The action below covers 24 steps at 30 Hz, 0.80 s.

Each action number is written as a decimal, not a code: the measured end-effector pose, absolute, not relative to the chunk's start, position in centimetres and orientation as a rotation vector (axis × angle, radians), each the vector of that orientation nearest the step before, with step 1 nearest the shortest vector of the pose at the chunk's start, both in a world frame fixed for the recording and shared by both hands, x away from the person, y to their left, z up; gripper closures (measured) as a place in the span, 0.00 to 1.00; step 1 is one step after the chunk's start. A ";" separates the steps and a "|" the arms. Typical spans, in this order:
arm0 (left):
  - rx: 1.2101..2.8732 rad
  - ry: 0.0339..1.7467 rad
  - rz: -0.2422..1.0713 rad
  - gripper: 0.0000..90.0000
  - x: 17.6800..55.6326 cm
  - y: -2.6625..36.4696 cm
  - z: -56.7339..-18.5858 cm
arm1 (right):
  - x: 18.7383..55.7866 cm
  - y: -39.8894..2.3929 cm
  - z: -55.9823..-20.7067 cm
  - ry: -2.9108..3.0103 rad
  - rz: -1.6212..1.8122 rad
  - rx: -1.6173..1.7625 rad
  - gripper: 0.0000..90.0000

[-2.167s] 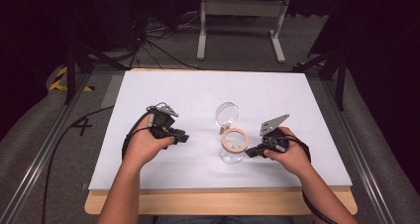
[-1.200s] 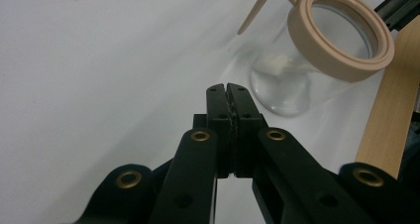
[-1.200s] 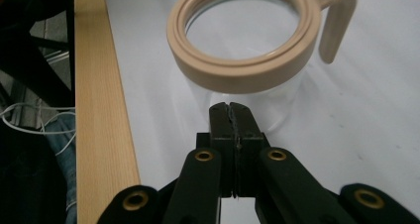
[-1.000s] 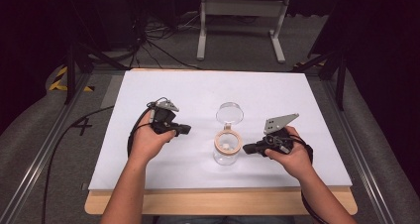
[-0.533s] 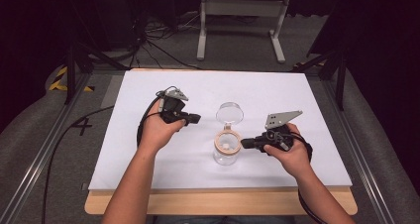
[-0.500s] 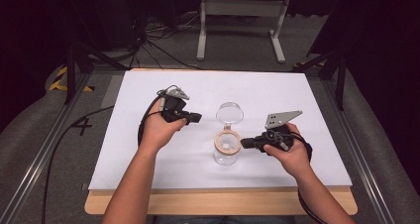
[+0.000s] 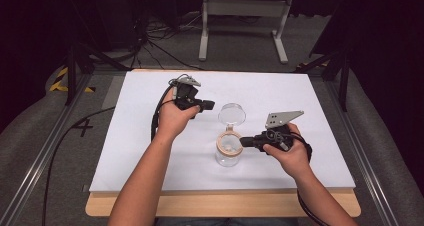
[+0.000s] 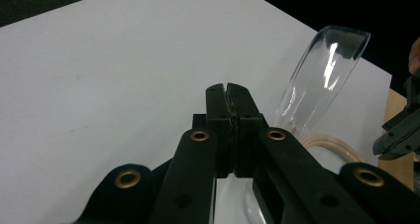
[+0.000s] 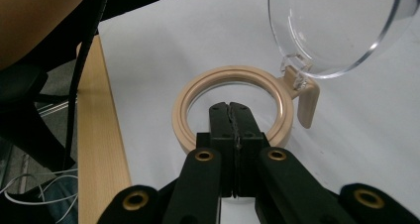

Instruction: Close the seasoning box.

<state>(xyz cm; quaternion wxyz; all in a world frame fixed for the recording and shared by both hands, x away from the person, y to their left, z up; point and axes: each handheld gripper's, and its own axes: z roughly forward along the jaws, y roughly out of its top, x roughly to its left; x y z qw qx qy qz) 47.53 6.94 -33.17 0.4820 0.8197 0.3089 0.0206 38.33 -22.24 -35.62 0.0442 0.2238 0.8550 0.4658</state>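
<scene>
Near the middle of the smooth white surface [image 7: 150, 151] stands a round clear jar [image 7: 229, 152] with a tan ring at its mouth and its clear disc lid [image 7: 232, 114] hinged open, tilted up at the jar's 12 o'clock. Your right gripper [image 7: 246, 141] sits at its 3 o'clock, black fingers pressed together at the ring. Your left gripper [image 7: 210, 105], fingers also pressed together, hangs at the lid's 10 o'clock.

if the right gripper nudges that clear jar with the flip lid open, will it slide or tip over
The jar looks clear, empty and probably light, so a low nudge would likely slide it on the smooth white table. Its raised lid stands above the beige rim, so a push up there might tip it.
</scene>
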 end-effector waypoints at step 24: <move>2.085 0.620 0.053 0.97 45.3 5.1 -32.2 | 38.9 -22.2 -35.4 2.559 1.512 0.761 1.00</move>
